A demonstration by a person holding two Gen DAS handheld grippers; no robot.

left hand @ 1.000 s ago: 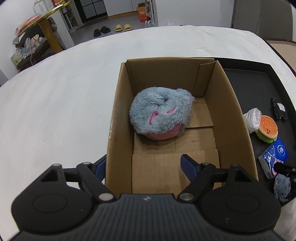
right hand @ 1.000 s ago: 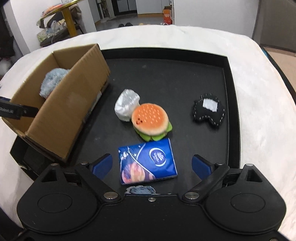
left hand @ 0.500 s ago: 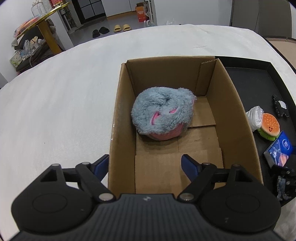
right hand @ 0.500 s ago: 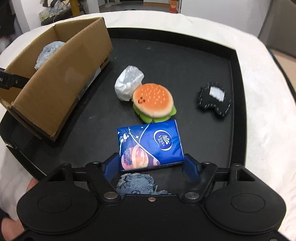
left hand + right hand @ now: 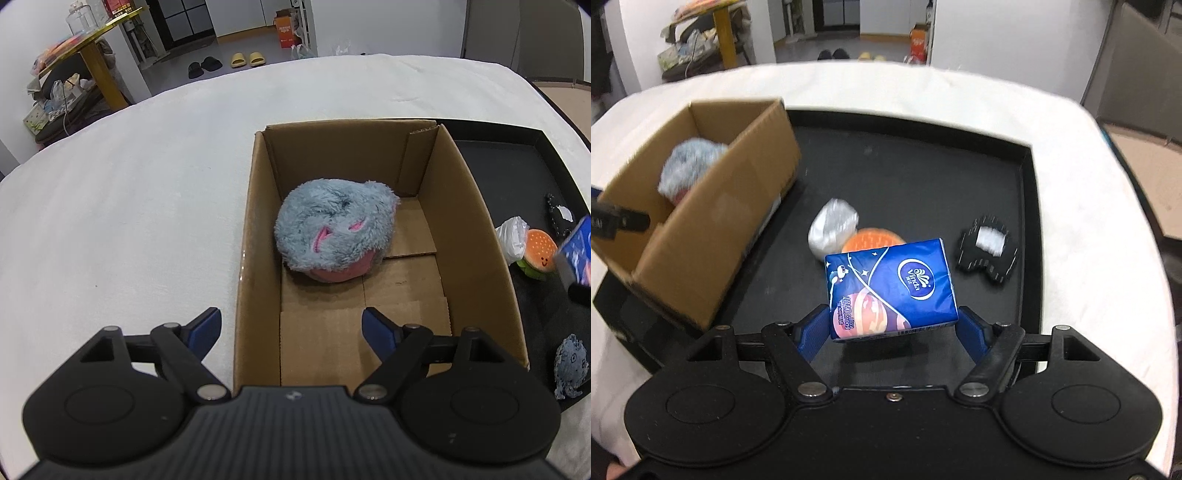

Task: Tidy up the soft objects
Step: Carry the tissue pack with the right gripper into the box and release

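Right tongs (image 5: 893, 330): clamped on tissue pack (image 5: 891, 288), lower centre, raised for carrying.
Left tongs (image 5: 291, 328): apart, over box (image 5: 476, 229) rim, waiting.

Right gripper (image 5: 892, 330), wide open a second ago, now clamps the blue tissue pack (image 5: 891, 288) and has it lifted off the black tray (image 5: 1030, 206), partly covering the burger plush (image 5: 868, 238).

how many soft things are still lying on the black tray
4: a white bag, burger plush beside it, black plush at right, and a blue octopus at the near edge. None seem hidden.
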